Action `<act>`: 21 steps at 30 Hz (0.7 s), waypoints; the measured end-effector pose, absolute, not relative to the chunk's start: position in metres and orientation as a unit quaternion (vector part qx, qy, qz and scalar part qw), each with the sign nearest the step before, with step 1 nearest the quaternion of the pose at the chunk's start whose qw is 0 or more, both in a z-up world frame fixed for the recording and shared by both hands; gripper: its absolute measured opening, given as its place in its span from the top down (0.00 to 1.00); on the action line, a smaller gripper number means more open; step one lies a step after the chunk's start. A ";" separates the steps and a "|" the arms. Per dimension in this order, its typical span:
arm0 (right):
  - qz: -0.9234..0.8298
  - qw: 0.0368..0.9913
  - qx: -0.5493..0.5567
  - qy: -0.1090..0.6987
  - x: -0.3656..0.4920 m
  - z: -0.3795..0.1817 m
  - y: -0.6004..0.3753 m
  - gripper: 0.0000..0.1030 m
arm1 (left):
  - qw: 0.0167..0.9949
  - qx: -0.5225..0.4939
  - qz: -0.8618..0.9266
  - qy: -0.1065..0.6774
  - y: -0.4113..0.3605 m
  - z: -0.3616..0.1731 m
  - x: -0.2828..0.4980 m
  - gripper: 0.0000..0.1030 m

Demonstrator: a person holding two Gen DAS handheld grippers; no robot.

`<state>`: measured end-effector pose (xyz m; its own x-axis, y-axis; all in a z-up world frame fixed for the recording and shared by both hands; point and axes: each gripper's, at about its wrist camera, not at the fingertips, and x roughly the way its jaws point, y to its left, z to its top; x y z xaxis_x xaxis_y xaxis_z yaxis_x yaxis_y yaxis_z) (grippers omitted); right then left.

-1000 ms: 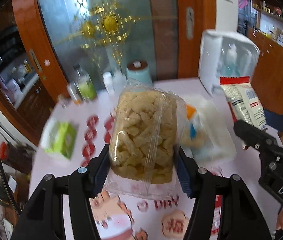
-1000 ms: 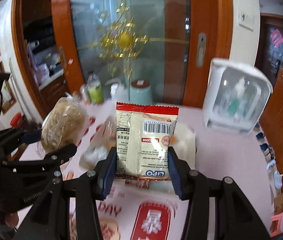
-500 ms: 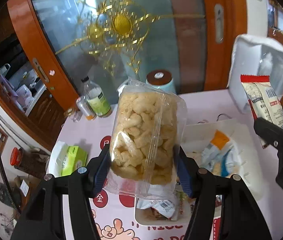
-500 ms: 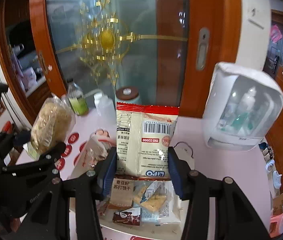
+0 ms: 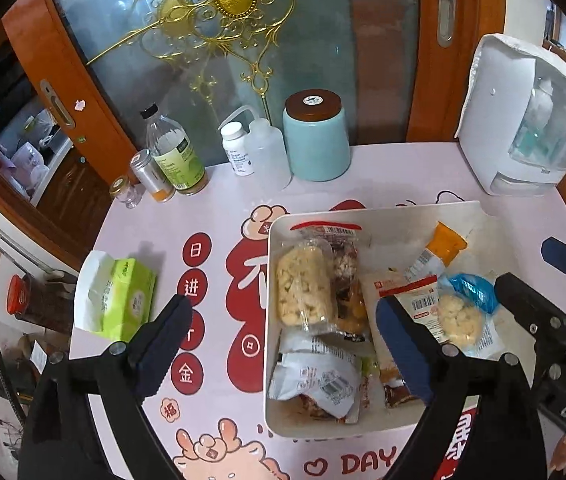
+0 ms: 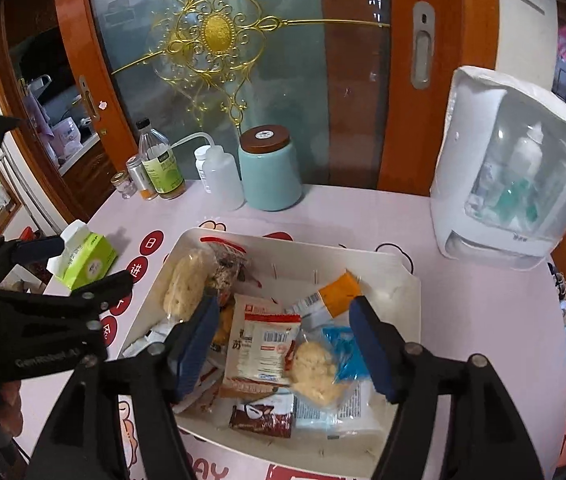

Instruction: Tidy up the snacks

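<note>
Both tongs, left (image 5: 283, 336) and right (image 6: 283, 340), spread wide and empty over the white plastic tray (image 5: 379, 216) mid-frame on the bench. Crinkly clear packet of pale puffs (image 5: 303, 284) inside at the tray's left: light, crushable, slippery. Best pinched gently across the middle.

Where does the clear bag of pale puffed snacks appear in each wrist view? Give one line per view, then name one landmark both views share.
Left wrist view: the clear bag of pale puffed snacks lies in the white tray, at its left side, just right of picture centre.
Right wrist view: the bag lies in the tray's far left corner, left of centre.
Shared landmark: the teal jar with a brown lid, at the table's back edge.
</note>
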<state>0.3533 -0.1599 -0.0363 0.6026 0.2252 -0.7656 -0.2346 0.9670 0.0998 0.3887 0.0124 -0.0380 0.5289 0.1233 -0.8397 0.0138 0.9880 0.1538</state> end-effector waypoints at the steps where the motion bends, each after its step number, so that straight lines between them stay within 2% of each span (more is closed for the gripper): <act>1: 0.127 0.895 -0.006 0.428 0.350 -0.036 -0.161 0.34 | 0.871 0.067 0.028 0.485 0.013 -0.037 0.385 0.10; 10: 0.123 0.901 0.000 0.417 0.308 -0.015 -0.162 0.34 | 0.881 0.065 0.010 0.469 0.006 -0.018 0.339 0.10; 21: 0.115 0.909 -0.001 0.401 0.216 0.012 -0.163 0.34 | 0.898 0.058 -0.010 0.436 0.005 0.011 0.238 0.10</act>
<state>0.2165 -0.1627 0.0117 0.6525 0.2093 -0.7283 -0.2101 0.9734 0.0915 0.2379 0.0046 0.0106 0.6190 0.0320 -0.7848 0.0692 0.9931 0.0951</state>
